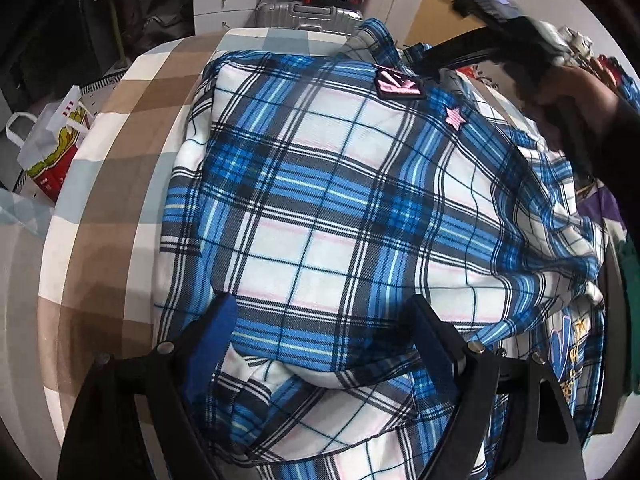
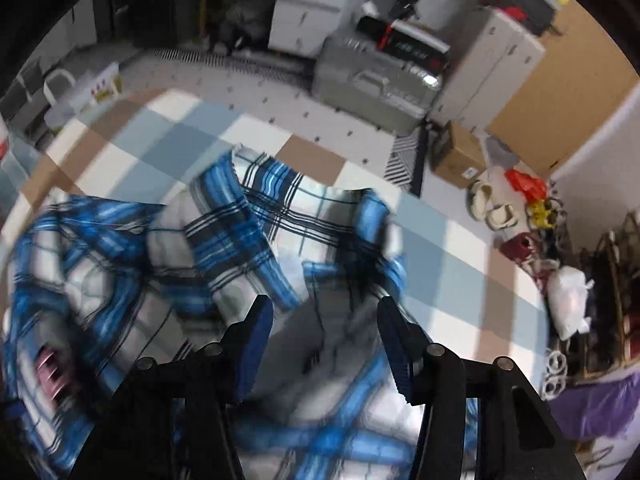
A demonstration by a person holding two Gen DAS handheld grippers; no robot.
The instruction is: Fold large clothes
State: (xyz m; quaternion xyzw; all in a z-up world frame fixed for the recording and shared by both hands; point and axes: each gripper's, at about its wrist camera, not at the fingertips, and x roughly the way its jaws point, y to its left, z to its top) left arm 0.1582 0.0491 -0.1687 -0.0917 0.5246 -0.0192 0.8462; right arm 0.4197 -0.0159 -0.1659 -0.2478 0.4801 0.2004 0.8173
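A large blue, white and black plaid shirt (image 1: 328,200) with a pink patch (image 1: 396,82) and a pink star lies on a checked bedsheet (image 1: 120,152). My left gripper (image 1: 324,320) is open just above the shirt's near folded edge, one finger on each side of a fold. My right gripper (image 2: 324,316) is open over the shirt's rumpled collar end (image 2: 280,216), nothing between its fingers; that view is blurred. The right gripper's black body and the hand holding it show in the left wrist view (image 1: 520,32) at the upper right.
The bed's far edge meets a spotted floor (image 2: 320,100). A silver suitcase (image 2: 372,84), white drawers (image 2: 312,12), a cardboard box (image 2: 456,156), shoes and bags (image 2: 520,208) stand beyond. A paper shopping bag (image 1: 52,144) sits left of the bed.
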